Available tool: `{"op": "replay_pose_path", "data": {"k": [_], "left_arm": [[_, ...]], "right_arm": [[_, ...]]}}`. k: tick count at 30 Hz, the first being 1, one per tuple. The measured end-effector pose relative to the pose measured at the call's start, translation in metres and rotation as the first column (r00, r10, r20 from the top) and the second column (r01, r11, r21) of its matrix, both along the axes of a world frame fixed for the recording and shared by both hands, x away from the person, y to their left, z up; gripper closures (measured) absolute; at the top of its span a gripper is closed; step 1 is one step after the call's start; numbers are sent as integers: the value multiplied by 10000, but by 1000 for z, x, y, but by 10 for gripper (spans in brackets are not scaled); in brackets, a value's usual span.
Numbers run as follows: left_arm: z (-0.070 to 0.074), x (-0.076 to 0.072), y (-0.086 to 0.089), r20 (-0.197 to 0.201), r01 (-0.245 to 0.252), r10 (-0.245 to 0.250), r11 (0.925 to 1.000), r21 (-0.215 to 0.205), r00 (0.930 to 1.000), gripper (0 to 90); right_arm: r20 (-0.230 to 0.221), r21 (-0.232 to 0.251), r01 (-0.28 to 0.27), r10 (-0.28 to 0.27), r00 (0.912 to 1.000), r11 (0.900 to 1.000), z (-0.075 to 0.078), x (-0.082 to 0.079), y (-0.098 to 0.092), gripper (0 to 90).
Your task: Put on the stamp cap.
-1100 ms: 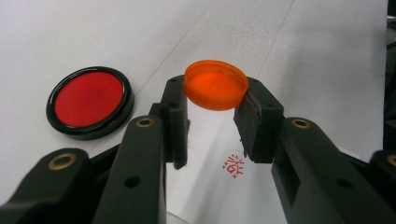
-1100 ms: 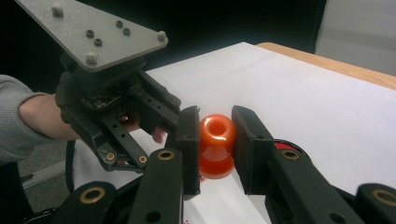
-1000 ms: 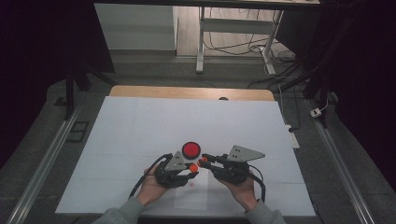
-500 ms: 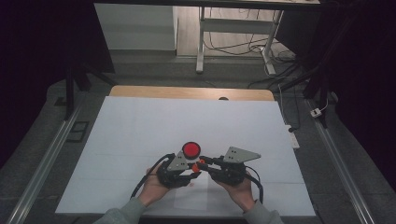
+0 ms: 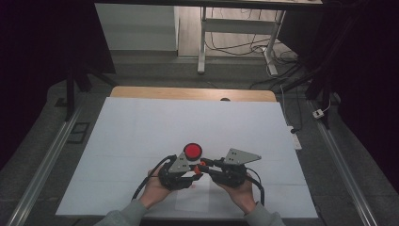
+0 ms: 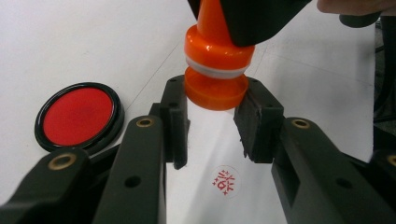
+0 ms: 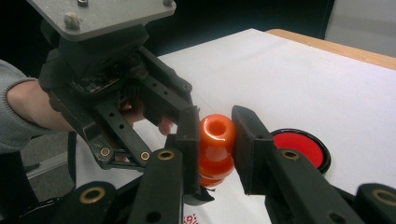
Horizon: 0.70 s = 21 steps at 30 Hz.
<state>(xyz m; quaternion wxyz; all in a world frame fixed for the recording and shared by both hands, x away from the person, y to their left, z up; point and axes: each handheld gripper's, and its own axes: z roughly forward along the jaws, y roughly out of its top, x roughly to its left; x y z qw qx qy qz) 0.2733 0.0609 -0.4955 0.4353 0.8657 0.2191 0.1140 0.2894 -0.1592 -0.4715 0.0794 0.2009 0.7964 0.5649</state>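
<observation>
An orange stamp (image 5: 201, 166) hangs just above the white sheet between my two grippers. My right gripper (image 7: 215, 135) is shut on the stamp's rounded knob (image 7: 217, 133). From the opposite side my left gripper (image 6: 212, 100) has its jaws closed against the sides of the stamp's wide base (image 6: 215, 88). In the high view the left gripper (image 5: 194, 171) and right gripper (image 5: 204, 165) meet tip to tip near the table's front. A round black tin with a red ink pad (image 5: 192, 151) (image 6: 77, 115) (image 7: 299, 144) lies just beyond them. A small red stamped print (image 6: 224, 179) marks the paper under the left jaws.
A large white sheet (image 5: 141, 132) covers the table, with a wooden edge (image 5: 188, 92) showing at the far side. Metal rails (image 5: 42, 165) run along both sides of the table. A person's hands (image 5: 153, 188) hold both grippers at the front edge.
The two grippers have drawn closer together around the stamp and shifted slightly to the right. The ink pad has stayed in place.
</observation>
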Motion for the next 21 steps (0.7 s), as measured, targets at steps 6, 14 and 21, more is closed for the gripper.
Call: {"op": "replay_pose_path", "data": {"k": [6,14,21], "left_arm": [[0,0,0,-8,9,-9,10000,-20,10000,655],[0,0,0,-20,5,-5,10000,-22,10000,654],[0,0,0,-52,-21,21,10000,-29,10000,655]], "right_arm": [[6,-22,-3,3,10000,10000,-1,0,1,722],[-32,-91,-50,50,10000,9999,-3,0,2,723],[13,-81,-12,13,10000,10000,-4,-1,3,723]]}}
